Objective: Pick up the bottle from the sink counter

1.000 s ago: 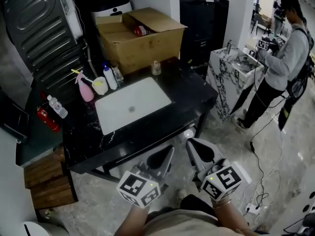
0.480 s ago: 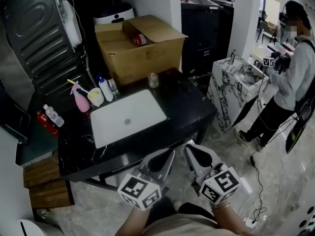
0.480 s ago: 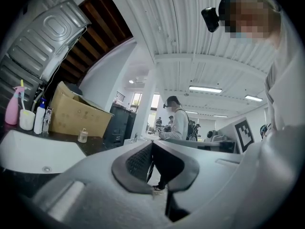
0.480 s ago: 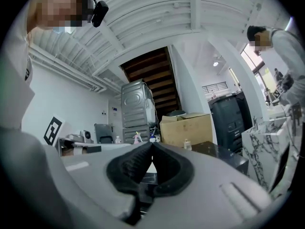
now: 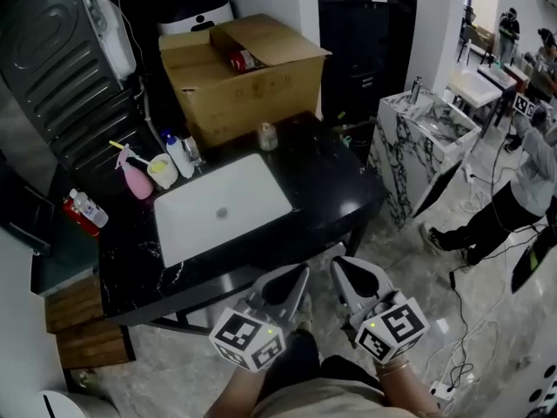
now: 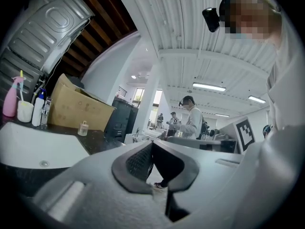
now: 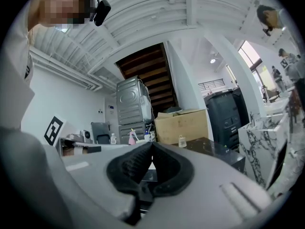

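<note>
Several bottles stand on the black sink counter (image 5: pixel 335 181) left of the white basin (image 5: pixel 222 207): a pink spray bottle (image 5: pixel 135 178), a white bottle with a blue cap (image 5: pixel 177 158) and a cup (image 5: pixel 162 171). A small pale bottle (image 5: pixel 267 136) stands behind the basin. My left gripper (image 5: pixel 296 277) and right gripper (image 5: pixel 341 268) hang side by side below the counter's front edge, both shut and empty. The left gripper view shows the shut left gripper (image 6: pixel 152 159) with the pink bottle (image 6: pixel 9 99) far left. The right gripper (image 7: pixel 151 161) points toward the small bottle (image 7: pixel 182 140).
A big open cardboard box (image 5: pixel 244 77) stands behind the counter. A clear bottle (image 5: pixel 90 210) and a red canister (image 5: pixel 77 218) sit on a lower surface at the left. A marble-patterned sink unit (image 5: pixel 418 138) and a person (image 5: pixel 531 181) are at the right. Cables lie on the floor.
The head view has shifted a little, so the counter sits further left. The person at the right has moved toward the frame's edge. Both grippers stay shut in about the same place.
</note>
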### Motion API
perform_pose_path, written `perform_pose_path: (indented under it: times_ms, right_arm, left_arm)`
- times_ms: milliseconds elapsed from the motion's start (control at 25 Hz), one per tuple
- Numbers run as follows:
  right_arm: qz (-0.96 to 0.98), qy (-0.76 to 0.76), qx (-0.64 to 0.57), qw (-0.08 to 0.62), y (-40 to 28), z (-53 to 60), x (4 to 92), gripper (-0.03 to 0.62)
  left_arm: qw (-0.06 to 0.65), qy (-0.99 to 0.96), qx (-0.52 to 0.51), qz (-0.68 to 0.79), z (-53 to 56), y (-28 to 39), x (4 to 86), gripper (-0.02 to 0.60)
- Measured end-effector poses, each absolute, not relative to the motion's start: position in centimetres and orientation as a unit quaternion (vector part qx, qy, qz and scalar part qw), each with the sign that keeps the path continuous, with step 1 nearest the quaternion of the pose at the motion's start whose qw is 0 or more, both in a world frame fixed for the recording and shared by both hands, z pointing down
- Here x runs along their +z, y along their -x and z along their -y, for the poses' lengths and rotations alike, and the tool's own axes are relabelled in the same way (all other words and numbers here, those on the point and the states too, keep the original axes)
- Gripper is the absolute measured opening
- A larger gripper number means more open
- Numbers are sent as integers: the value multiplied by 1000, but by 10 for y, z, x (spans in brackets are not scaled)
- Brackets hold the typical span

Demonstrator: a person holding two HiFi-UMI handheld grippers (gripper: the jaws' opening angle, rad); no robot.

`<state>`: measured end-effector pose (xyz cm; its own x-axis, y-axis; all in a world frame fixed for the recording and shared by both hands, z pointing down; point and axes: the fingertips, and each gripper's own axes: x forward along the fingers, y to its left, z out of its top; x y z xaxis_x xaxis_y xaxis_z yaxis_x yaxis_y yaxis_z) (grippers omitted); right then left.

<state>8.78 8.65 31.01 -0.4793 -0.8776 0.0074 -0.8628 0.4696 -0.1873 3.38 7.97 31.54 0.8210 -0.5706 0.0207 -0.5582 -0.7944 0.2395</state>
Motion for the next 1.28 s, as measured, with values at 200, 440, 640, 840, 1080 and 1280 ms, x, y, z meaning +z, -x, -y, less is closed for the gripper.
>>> perform_pose_path:
  times_ms: [200, 440, 640, 840, 1080, 1280]
  right_arm:
    - [-857, 505, -89, 42, -93, -55, 313, 3]
    - [-867, 490, -75, 50, -90, 6, 299, 3]
    - [-872, 484, -62, 46, -84, 67, 288, 3]
    - [-872, 485, -47, 48, -85, 115, 274, 3]
    - [-872, 486, -37, 43, -80, 168, 269, 3]
    - [-874, 483, -31, 40, -67, 194, 271, 3]
  left_arm:
    - [121, -945, -31, 303, -45, -39, 313, 6]
    - [115, -943, -35, 310, 10, -36, 310, 6]
    - [105, -944, -41, 310, 69, -33, 299, 6]
    - [99, -946, -46, 305, 121, -37, 290, 6]
    - [90, -950, -51, 295, 170, -37, 280, 6]
    - [92, -948, -60, 297, 198, -28, 285, 6]
